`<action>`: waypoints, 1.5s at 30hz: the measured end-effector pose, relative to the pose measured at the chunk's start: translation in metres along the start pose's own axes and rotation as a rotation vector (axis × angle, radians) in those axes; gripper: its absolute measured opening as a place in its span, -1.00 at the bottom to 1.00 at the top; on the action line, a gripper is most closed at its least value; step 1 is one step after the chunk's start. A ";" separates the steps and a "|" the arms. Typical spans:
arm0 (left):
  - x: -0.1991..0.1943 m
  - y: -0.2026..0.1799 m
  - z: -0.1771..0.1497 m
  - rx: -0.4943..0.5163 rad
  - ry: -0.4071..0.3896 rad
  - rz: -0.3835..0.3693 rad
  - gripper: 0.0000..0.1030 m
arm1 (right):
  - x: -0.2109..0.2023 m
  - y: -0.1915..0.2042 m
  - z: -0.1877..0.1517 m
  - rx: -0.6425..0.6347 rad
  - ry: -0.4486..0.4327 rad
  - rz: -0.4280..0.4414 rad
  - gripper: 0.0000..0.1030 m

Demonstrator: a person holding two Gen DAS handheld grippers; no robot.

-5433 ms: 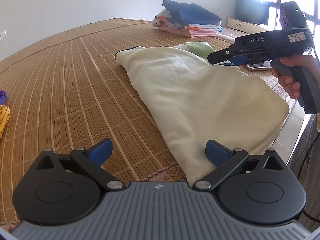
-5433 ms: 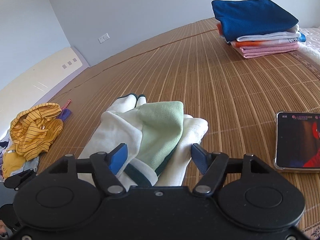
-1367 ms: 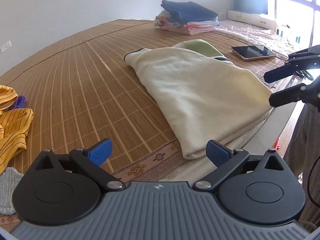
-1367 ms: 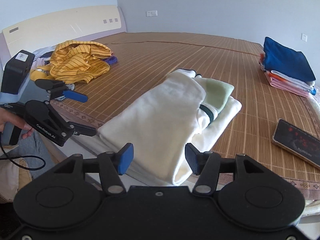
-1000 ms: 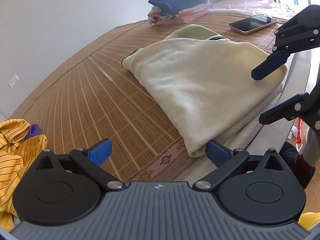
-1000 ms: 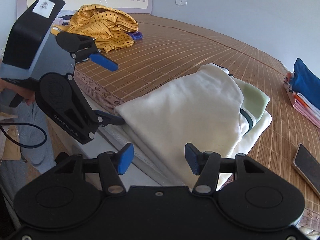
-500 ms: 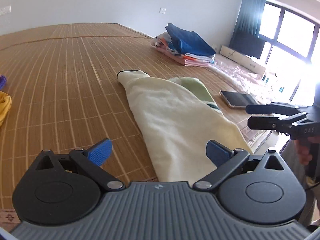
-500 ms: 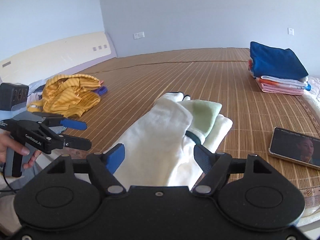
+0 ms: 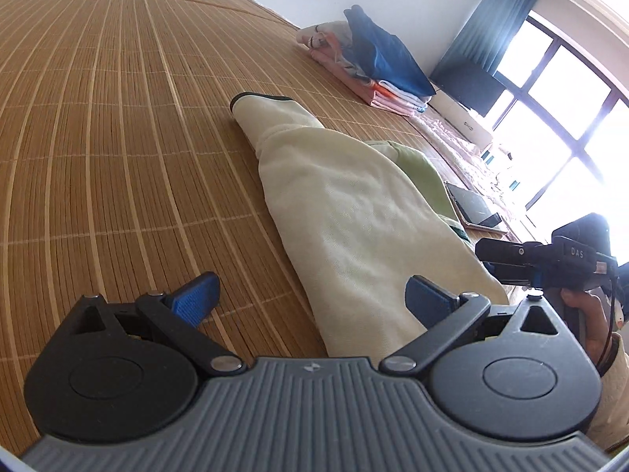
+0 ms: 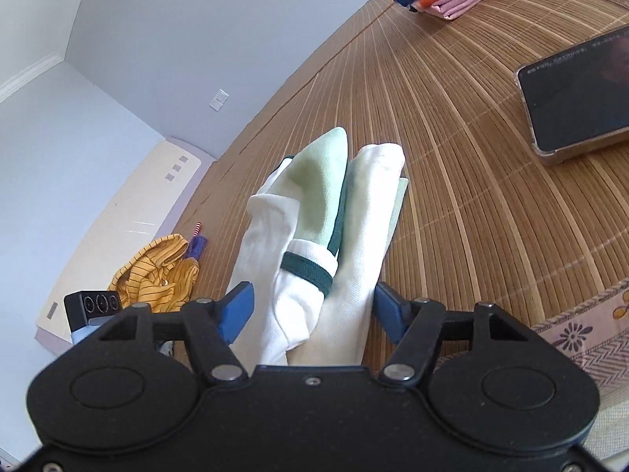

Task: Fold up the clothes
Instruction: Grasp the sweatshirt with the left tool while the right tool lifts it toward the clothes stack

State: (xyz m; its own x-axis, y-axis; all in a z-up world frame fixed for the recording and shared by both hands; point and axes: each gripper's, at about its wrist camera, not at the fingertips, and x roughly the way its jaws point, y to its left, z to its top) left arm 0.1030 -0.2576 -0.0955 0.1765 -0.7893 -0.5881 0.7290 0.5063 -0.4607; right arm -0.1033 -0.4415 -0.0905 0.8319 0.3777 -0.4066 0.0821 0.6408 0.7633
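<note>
Both your claws stand wide open and empty. The cream garment (image 9: pixel 365 212), partly folded lengthwise, lies on the bamboo mat (image 9: pixel 98 118) at the near edge of the bed. Your left claw (image 9: pixel 310 295) straddles its near left corner; your right claw (image 10: pixel 310 308) has the bundled end with the dark green cuff (image 10: pixel 308 269) between its fingers. Before closing, go low so each claw catches every layer, then carry both corners together toward the far end, clear of the phone (image 10: pixel 578 94).
</note>
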 end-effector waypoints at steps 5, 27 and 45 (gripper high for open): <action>0.020 0.002 0.011 -0.013 0.020 -0.108 0.99 | 0.018 0.003 0.011 -0.009 0.047 0.016 0.31; 0.016 -0.016 0.006 -0.045 -0.064 -0.045 -0.41 | 0.028 0.036 0.000 -0.217 0.005 0.032 -0.48; 0.049 -0.164 0.190 0.104 -0.249 -0.094 -0.43 | -0.073 0.096 0.197 -0.465 -0.166 -0.022 -0.49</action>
State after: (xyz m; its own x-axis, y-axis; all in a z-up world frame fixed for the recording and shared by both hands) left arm 0.1177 -0.4454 0.0776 0.2528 -0.8987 -0.3584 0.8113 0.3987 -0.4275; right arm -0.0483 -0.5389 0.1114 0.9122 0.2734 -0.3051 -0.1218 0.8920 0.4352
